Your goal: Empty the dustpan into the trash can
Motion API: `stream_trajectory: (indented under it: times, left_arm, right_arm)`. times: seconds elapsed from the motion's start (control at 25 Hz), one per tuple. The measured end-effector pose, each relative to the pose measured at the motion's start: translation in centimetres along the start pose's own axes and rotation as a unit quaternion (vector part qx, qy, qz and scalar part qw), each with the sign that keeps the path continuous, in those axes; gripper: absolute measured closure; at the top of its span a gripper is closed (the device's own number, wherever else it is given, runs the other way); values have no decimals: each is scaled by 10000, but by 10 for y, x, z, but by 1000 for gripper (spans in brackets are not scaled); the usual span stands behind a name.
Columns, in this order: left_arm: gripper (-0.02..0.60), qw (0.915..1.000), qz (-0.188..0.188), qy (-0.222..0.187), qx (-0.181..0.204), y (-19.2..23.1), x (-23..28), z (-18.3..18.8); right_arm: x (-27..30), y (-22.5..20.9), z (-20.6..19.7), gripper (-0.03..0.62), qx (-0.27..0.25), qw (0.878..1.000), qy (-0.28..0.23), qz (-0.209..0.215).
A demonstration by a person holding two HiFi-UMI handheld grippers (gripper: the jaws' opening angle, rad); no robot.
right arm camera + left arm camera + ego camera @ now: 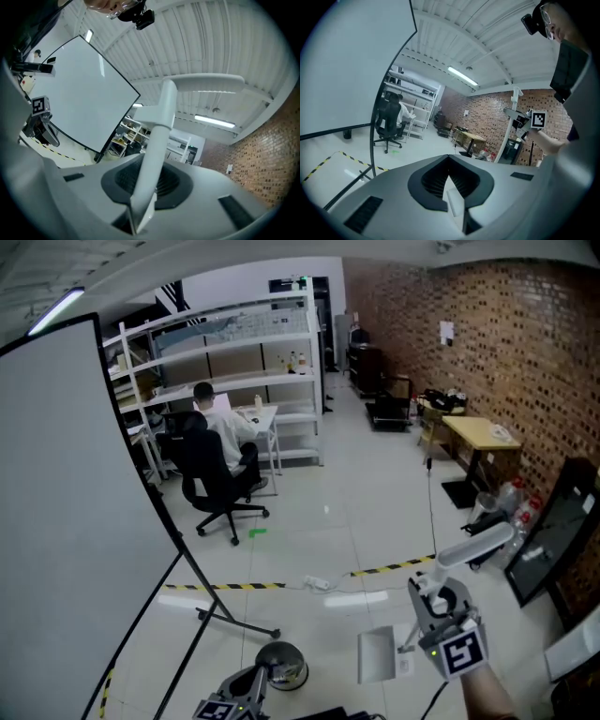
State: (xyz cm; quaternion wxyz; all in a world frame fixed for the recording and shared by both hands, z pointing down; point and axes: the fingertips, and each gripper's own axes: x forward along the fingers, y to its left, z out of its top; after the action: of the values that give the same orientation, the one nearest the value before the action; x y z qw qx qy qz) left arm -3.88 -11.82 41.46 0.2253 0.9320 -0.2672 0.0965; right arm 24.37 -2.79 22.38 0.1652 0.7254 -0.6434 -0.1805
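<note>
White tubular dustpan handle (157, 140) pinched in right gripper (140, 211); left gripper (453, 199) pressed together

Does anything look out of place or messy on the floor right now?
A small green scrap lies loose on the pale floor beside the black office chair, away from the trash can. A white cord also lies along the yellow-black tape line. Nothing else stands out.

No legible txt, brand or no. anywhere. Paper notice (446, 331) on brick wall (487, 343), 1 o'clock: print too small. Square b/w marker (461, 652) on right gripper (427, 589) cube, 5 o'clock: pattern only. Small green lit sign (302, 281), 12 o'clock: unreadable.
</note>
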Motion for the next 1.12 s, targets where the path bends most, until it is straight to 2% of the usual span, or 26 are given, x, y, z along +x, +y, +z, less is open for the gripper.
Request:
stream_trajectory:
  times: [0.28,0.64,0.84,0.96,1.12]
  left_arm:
    - [581,9998,120,-70,116,-69,-3,-17]
    - [581,9991,373,133,165,-133,-6,-57]
    - [581,9982,456,362,113,-133,-12,-74]
    - [581,9976,489,495,62,-122,-21,-85]
    - [581,9980,405,472,121,-108,-11,-73]
  right_arm:
    - [-52,-34,-28,522,185,9998,47,63]
    - [-89,-64,-62,534,468,9985,-110,259]
    - [-91,-67,-76,562,992,9947,-69,249]
    - [-88,-56,-84,562,939,9952,52,261]
    - [-72,-40,-96,560,724,9964,309,321]
